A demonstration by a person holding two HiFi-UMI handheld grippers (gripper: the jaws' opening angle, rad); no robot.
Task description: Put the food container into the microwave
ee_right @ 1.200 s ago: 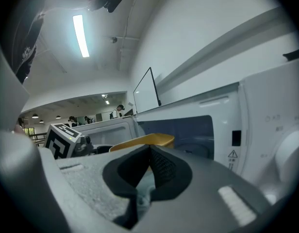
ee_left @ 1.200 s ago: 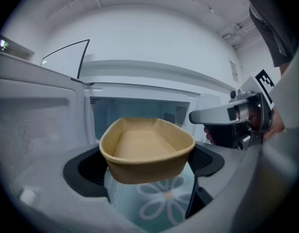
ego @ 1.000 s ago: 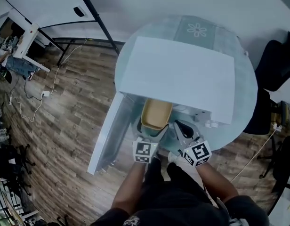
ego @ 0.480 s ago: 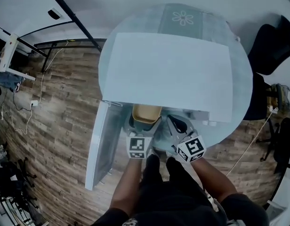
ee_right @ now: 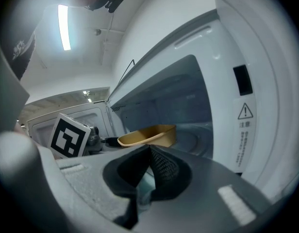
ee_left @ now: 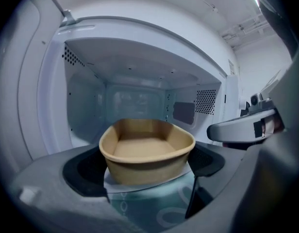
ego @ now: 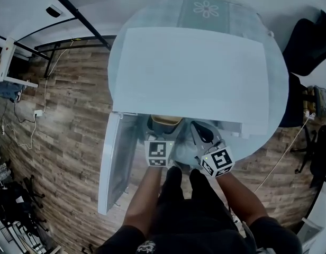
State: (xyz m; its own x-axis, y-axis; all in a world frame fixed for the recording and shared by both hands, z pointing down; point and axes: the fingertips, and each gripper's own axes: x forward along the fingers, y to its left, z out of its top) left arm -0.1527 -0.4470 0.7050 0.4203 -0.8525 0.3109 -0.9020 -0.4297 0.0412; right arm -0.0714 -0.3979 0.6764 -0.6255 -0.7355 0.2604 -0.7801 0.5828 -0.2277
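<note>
Tan paper food container (ee_left: 147, 149) is pinched on both sides by my left gripper (ee_left: 147, 168), right at the mouth of the big white microwave (ego: 195, 73). I think I hold it level so it slides in flat. The white door (ego: 118, 160) hangs open at the left to make room. My right gripper (ee_right: 149, 165) is squeezed closed on nothing, just right of it.

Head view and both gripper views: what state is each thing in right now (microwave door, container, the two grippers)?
microwave door: open, swung out to the left.
food container: upright, empty, no lid, at the cavity mouth.
left gripper: shut on the food container.
right gripper: jaws together, nothing between them.
</note>
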